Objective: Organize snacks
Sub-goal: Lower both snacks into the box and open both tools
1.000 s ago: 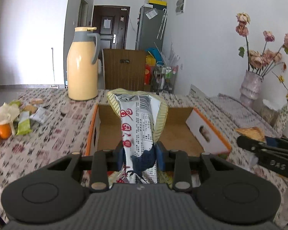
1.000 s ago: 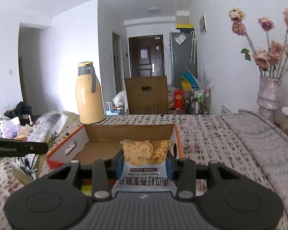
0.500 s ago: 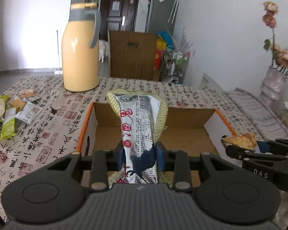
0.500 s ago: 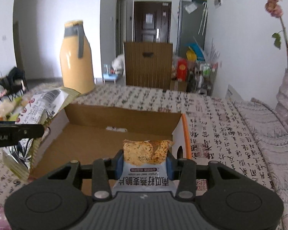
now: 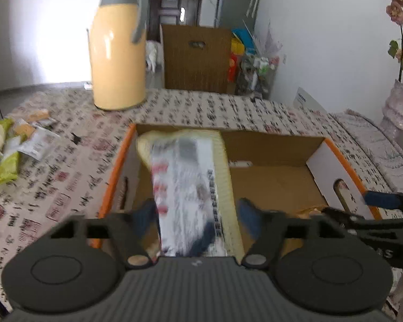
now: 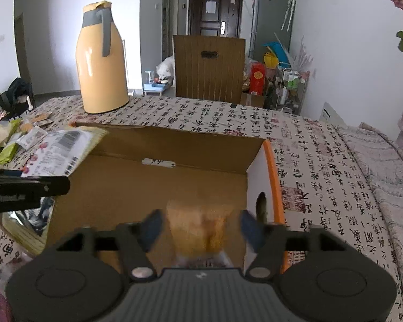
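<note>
An open cardboard box (image 5: 290, 145) with orange edges sits on the patterned tablecloth. My left gripper (image 5: 197, 218) hangs over the box's left side with its jaws opening. A long white and yellow snack bag (image 5: 186, 185), blurred, lies between the spread pads, which no longer press on it. My right gripper (image 6: 200, 226) is over the same box (image 6: 174, 141) near its right wall, jaws opening too. A small orange snack packet (image 6: 197, 228), blurred, drops between its parted pads. The long bag (image 6: 59, 149) and the left gripper's finger (image 6: 27, 187) show at the left of the right wrist view.
A tall yellow thermos (image 5: 118, 53) stands behind the box. Several loose snack packets (image 5: 21, 142) lie at the table's left. A brown chair back (image 6: 208, 67) stands beyond the far edge. A vase with dried flowers (image 5: 399, 107) is at the right, and a white animal (image 6: 166, 69) is on the floor.
Both grippers came forward and lower over the box, then their jaws spread. The long bag and the small orange packet are released and blurred between the parted pads.
</note>
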`<state>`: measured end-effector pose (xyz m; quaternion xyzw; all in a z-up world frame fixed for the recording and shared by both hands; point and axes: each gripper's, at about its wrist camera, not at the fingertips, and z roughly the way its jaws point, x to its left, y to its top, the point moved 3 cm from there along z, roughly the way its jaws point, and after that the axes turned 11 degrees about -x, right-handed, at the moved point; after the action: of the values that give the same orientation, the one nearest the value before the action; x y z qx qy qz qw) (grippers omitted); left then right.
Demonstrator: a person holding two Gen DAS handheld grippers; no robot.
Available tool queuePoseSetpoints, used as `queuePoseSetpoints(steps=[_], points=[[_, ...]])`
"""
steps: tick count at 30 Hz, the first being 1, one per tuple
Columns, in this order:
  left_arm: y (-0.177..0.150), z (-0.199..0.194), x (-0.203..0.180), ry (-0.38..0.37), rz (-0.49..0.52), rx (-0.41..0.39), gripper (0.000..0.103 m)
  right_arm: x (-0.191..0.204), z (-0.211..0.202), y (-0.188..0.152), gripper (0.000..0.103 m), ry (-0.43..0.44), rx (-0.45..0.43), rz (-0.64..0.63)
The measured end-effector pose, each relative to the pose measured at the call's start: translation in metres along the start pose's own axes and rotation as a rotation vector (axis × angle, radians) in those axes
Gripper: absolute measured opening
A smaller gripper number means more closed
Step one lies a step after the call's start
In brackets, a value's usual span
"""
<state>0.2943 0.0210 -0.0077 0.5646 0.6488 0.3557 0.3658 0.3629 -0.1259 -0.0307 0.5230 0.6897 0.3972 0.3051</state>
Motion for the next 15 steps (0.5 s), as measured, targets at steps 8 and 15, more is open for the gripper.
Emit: queuePoseSetpoints(steps=[8, 15], points=[[0.004, -0.019, -0.002, 0.029, 0.006, -0.04, 0.103, -0.006, -0.017, 0.002, 0.103, -0.01, -0.036, 0.026], [0.0, -0.038, -0.003, 0.024, 0.018, -0.045, 0.103, -0.005, -0.04, 0.0, 0.103, -0.005, -0.074, 0.032]])
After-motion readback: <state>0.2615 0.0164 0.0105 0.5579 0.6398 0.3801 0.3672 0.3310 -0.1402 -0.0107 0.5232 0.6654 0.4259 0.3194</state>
